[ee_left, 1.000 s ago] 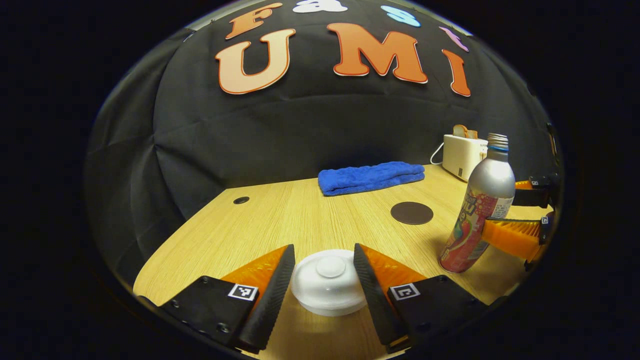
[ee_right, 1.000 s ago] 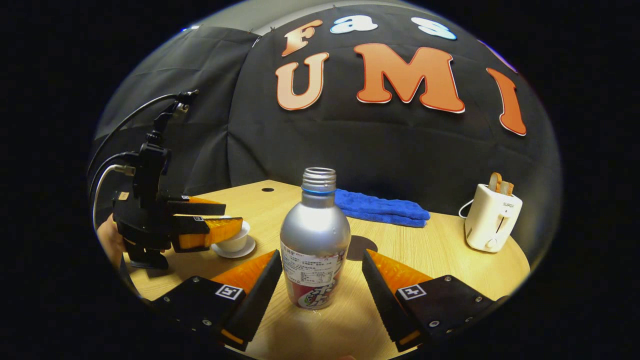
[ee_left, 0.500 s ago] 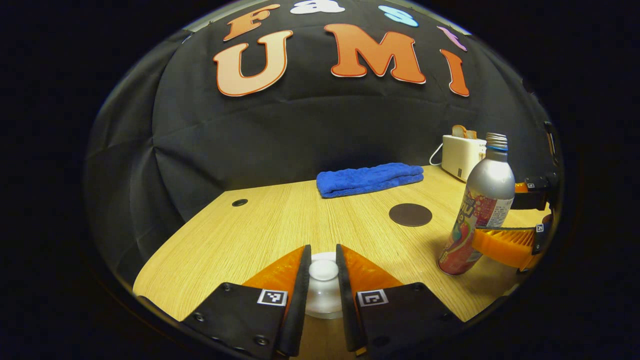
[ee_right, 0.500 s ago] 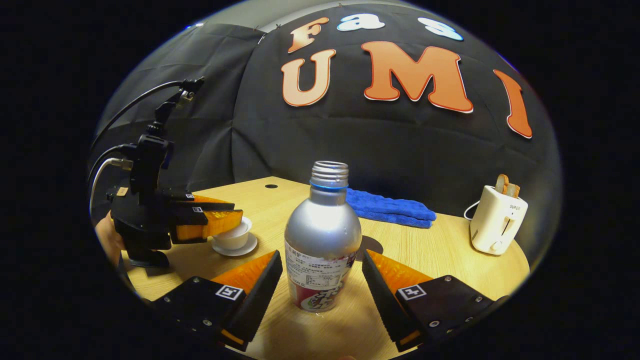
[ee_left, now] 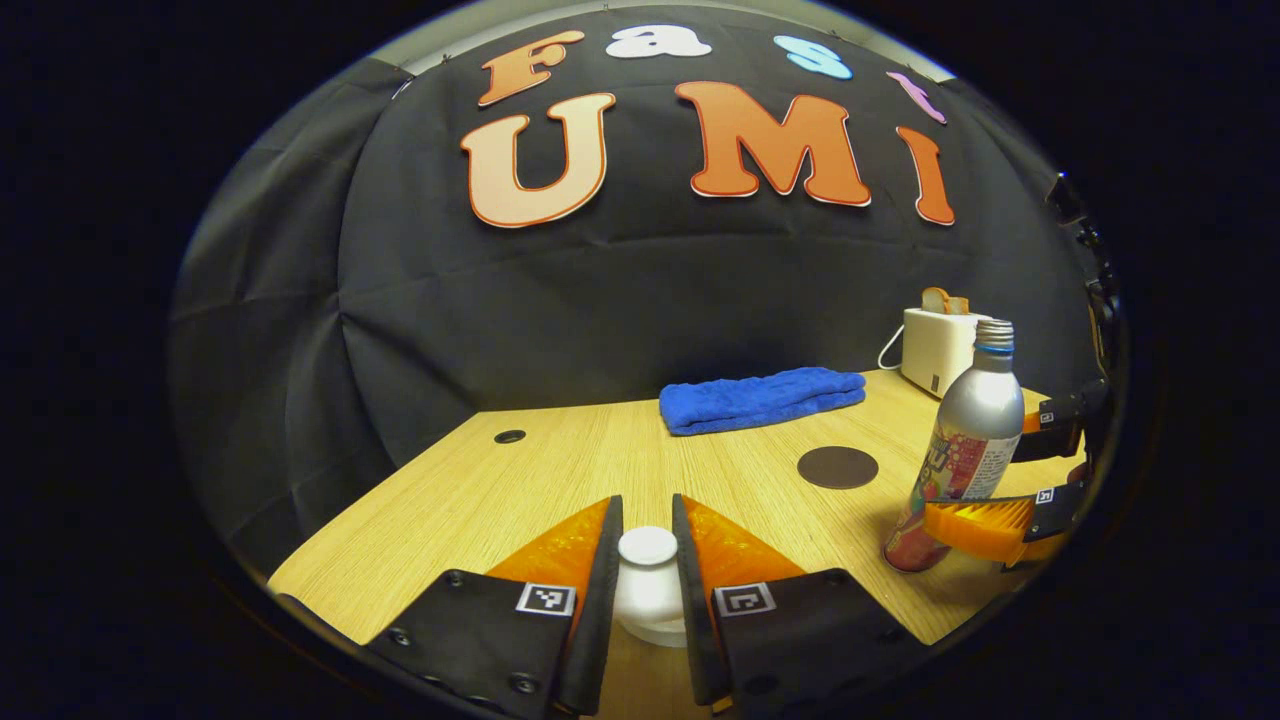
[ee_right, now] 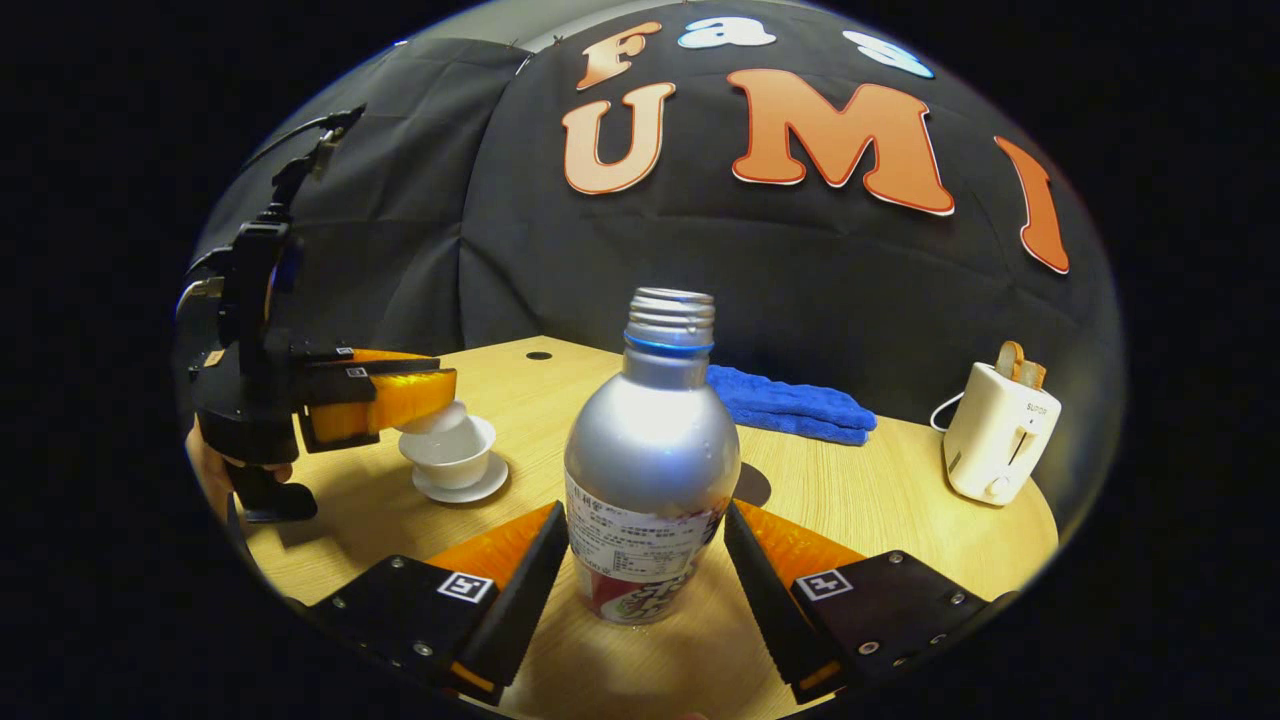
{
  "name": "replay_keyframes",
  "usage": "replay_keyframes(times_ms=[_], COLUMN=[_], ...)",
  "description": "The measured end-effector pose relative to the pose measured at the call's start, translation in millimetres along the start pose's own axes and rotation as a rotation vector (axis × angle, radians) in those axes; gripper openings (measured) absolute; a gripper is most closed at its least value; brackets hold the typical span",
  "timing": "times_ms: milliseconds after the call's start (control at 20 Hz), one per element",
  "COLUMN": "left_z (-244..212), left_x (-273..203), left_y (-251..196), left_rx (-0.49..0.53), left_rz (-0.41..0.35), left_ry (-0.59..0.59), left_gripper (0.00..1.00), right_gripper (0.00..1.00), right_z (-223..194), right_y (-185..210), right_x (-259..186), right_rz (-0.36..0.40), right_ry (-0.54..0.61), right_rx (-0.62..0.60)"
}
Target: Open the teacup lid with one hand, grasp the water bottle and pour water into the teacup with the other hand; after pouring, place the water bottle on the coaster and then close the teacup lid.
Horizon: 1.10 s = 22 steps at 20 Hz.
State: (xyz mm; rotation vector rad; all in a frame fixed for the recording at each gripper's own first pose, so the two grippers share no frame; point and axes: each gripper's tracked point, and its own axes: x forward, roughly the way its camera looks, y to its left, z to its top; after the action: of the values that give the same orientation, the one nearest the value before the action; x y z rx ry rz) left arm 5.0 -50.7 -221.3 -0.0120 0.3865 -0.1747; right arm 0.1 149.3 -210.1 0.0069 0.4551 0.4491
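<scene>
My left gripper (ee_left: 647, 505) is shut on the knob of the white teacup lid (ee_left: 648, 580). In the right gripper view the left gripper (ee_right: 445, 395) holds that lid (ee_right: 435, 418) just above the white teacup (ee_right: 450, 455), which stands on its saucer (ee_right: 462, 490). The silver water bottle (ee_right: 650, 450), uncapped, stands upright on the table between the fingers of my right gripper (ee_right: 645, 515), whose pads touch its label on both sides. In the left gripper view the bottle (ee_left: 965, 440) is at the right, held in the right gripper (ee_left: 975, 470). The dark round coaster (ee_left: 838, 467) lies behind it.
A folded blue towel (ee_left: 760, 398) lies at the table's back edge. A white toaster (ee_right: 1000, 430) with bread in it stands at the back right. A small dark hole (ee_left: 509, 437) marks the wooden table's (ee_left: 560, 470) far left. A hand (ee_right: 215, 470) holds the left gripper.
The left gripper closed on the lid's knob and raised the lid off the teacup. The right gripper moved in around the bottle until its fingers met the sides.
</scene>
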Motion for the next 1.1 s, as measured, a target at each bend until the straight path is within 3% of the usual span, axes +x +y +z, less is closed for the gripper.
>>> replay_keyframes(times_ms=[100,150,200,250,300,800,1100], left_z=[1.9,3.2,5.5,5.5,6.3,8.1,1.0], left_x=[-2.5,-3.0,-6.3,-7.4,-8.1,-33.3,-39.7], left_y=[5.2,7.4,9.3,13.2,14.6,61.1,83.1], left_rx=[-0.002,-0.005,-0.010,-0.014,-0.014,-0.004,-0.021], left_rz=[0.011,0.015,0.019,0.025,0.033,0.112,0.140], left_ry=[-0.008,-0.013,-0.018,-0.024,-0.030,-0.067,-0.067], left_gripper=[0.34,0.37,0.40,0.33,0.36,0.37,0.37], right_gripper=[0.87,0.82,0.81,0.81,0.81,0.80,0.76], right_z=[0.7,0.7,1.6,4.0,8.2,35.7,45.2], right_y=[0.2,3.3,1.9,1.3,0.4,6.0,-7.4], right_x=[-0.1,0.1,0.4,-0.1,-0.3,10.1,19.6], right_rz=[-0.005,0.003,0.001,-0.003,-0.009,-0.113,-0.214], right_ry=[0.009,0.015,0.022,0.025,0.022,0.003,0.016], right_rx=[0.012,0.010,0.002,-0.018,-0.043,-0.451,-0.661])
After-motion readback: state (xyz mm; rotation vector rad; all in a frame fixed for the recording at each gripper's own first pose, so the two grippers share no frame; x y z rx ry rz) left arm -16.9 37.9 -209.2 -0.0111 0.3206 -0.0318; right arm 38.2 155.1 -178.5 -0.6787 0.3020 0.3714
